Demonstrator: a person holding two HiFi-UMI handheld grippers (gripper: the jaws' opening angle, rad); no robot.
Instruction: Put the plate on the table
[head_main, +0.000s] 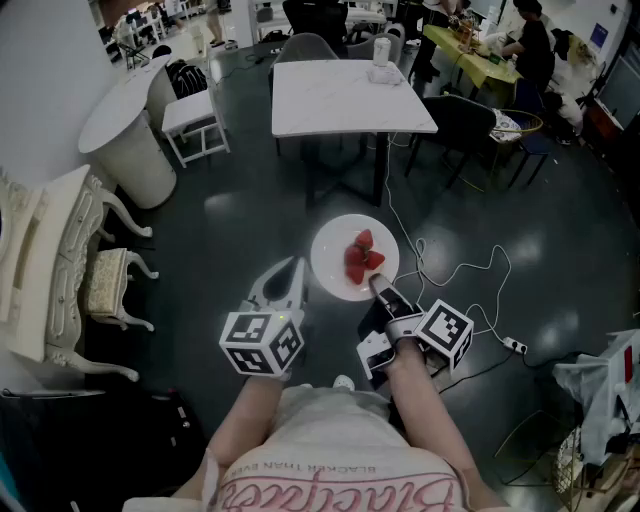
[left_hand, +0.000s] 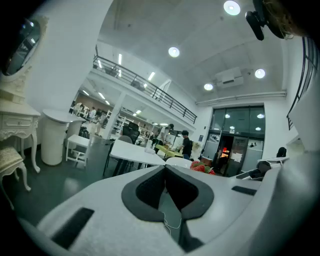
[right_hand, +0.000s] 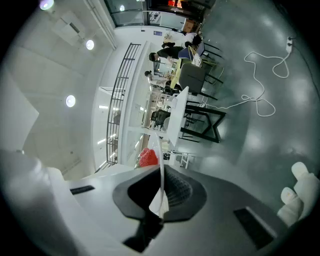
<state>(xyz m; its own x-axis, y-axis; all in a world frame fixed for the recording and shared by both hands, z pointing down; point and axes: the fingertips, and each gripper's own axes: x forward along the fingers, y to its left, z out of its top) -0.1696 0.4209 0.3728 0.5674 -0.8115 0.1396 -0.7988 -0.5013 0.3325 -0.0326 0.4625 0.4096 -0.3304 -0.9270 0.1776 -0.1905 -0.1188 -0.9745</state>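
Right gripper (head_main: 380, 290) pinches plate (head_main: 333, 262) rim; its own view shows plate edge-on, strawberries (head_main: 362, 256) only partly visible. Left gripper (head_main: 292, 268) jaws pressed together, empty, beside plate.

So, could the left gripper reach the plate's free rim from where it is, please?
Probably yes: the left gripper, jaws shut, sits beside the plate, at its left rim, with nothing between; it would only need to open. The right gripper holds the near rim.
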